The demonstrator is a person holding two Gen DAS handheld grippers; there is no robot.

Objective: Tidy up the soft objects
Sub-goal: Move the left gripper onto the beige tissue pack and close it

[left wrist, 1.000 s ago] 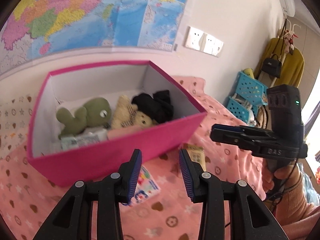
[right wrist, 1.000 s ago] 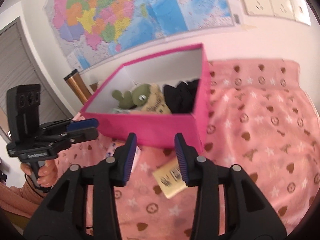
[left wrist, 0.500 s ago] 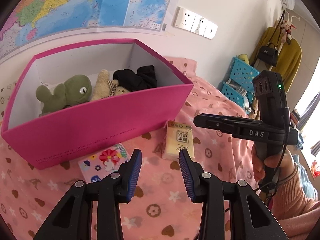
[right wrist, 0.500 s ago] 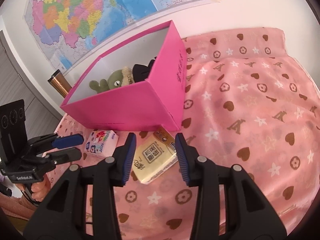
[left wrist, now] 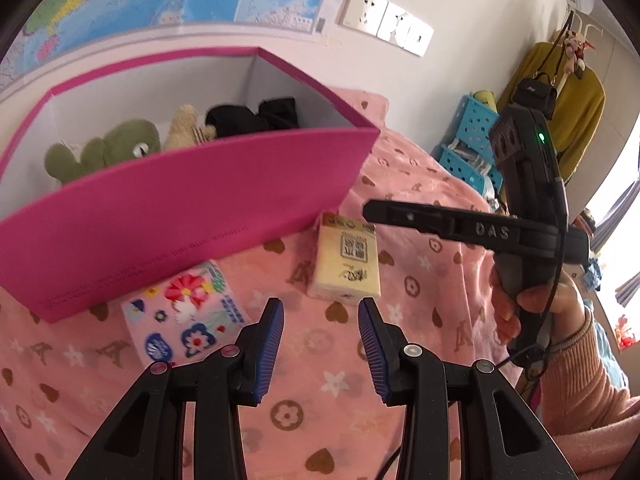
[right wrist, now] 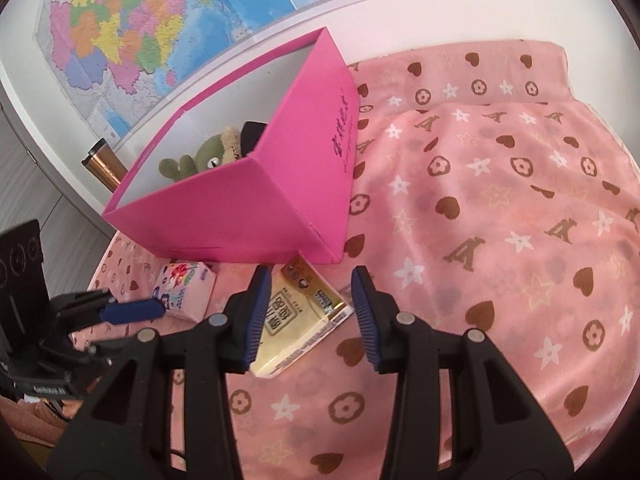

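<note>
A pink box (left wrist: 180, 208) (right wrist: 288, 184) stands on the pink patterned cloth (left wrist: 420, 280) (right wrist: 500, 220). Inside it lie a green plush toy (left wrist: 116, 148) (right wrist: 200, 158), a beige plush (left wrist: 186, 128) and black fabric (left wrist: 256, 118). In front of the box lie a yellow tissue pack (left wrist: 347, 262) (right wrist: 298, 320) and a flowered tissue pack (left wrist: 186, 316) (right wrist: 184, 288). My left gripper (left wrist: 320, 308) is open and empty, above the cloth between the two packs. My right gripper (right wrist: 307, 276) is open, hovering over the yellow pack, nothing pinched.
A map (right wrist: 160, 24) and wall sockets (left wrist: 386, 28) are on the wall behind the box. A brown cylinder (right wrist: 105, 164) stands left of the box. Blue baskets (left wrist: 468, 148) and a yellow garment (left wrist: 576, 104) lie beyond the cloth's right edge.
Both grippers have dropped and come nearer to the cloth; the two tissue packs in front of the box now show fully, and the box interior shows less.
</note>
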